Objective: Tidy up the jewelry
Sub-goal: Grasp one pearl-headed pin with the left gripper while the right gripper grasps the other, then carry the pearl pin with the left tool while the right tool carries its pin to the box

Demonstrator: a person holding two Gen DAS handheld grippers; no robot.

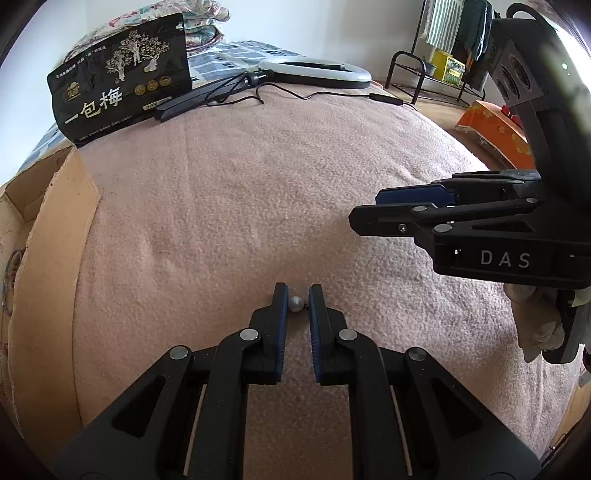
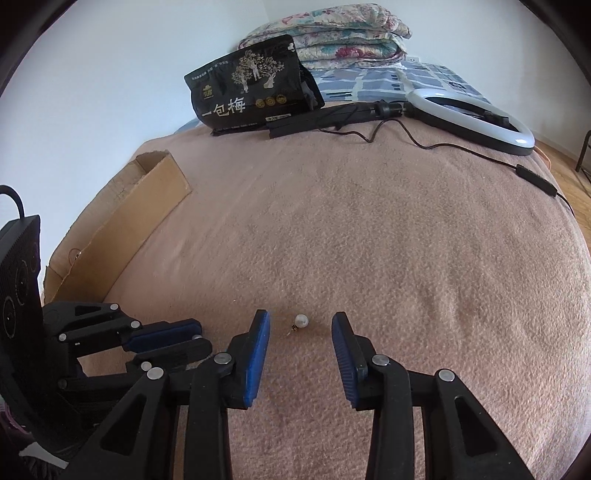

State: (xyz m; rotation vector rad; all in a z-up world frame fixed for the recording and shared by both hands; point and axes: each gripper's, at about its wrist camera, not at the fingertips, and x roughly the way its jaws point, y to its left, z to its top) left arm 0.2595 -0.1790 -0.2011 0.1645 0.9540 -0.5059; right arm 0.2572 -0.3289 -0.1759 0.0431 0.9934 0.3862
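Observation:
A pearl earring (image 1: 296,304) lies on the pink blanket (image 1: 258,184) between the tips of my left gripper (image 1: 297,295). The jaws stand narrowly apart around the pearl with a small gap on each side. A second pearl earring (image 2: 300,322) with a short post lies on the blanket between the tips of my right gripper (image 2: 300,325), which is open wide and empty. The right gripper also shows in the left wrist view (image 1: 369,214); the left gripper shows in the right wrist view (image 2: 177,338).
A cardboard box (image 1: 44,240) with jewelry inside stands at the left edge of the bed; it also shows in the right wrist view (image 2: 122,229). A black snack bag (image 2: 251,88), a ring light (image 2: 476,118) with its cable, and folded quilts (image 2: 332,33) lie at the far end.

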